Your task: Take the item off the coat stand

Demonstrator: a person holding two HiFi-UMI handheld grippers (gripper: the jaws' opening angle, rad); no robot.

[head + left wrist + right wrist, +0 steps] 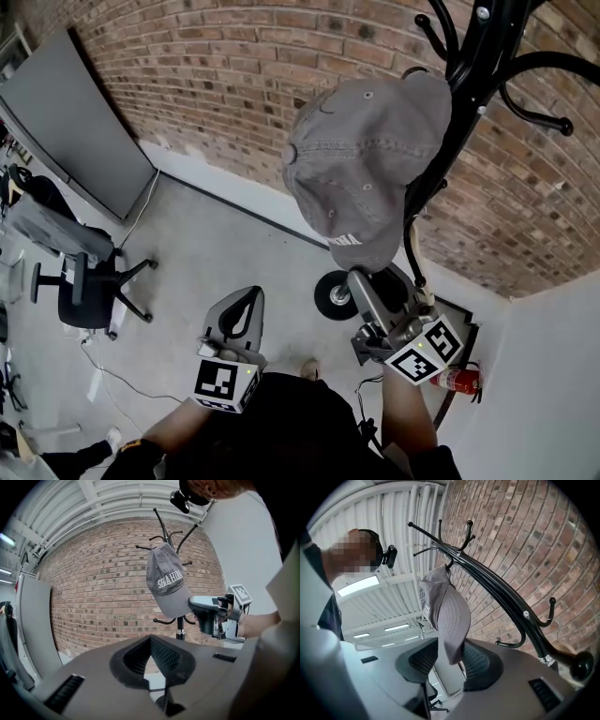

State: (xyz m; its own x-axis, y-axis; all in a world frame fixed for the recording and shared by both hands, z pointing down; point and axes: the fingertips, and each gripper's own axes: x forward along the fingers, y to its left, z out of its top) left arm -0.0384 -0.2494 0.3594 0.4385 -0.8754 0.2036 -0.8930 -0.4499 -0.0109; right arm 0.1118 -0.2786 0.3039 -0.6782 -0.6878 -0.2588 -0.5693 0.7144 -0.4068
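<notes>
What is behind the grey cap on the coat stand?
Behind the cap show the black coat stand and the brick wall. The hook it hangs from is covered by its crown.

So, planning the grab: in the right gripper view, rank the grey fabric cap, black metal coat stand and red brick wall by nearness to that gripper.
1. Grey fabric cap: between the jaws.
2. Black metal coat stand: behind, right.
3. Red brick wall: beyond, upper right.

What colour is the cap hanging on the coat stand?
The cap is grey; the head view shows it best.
</notes>
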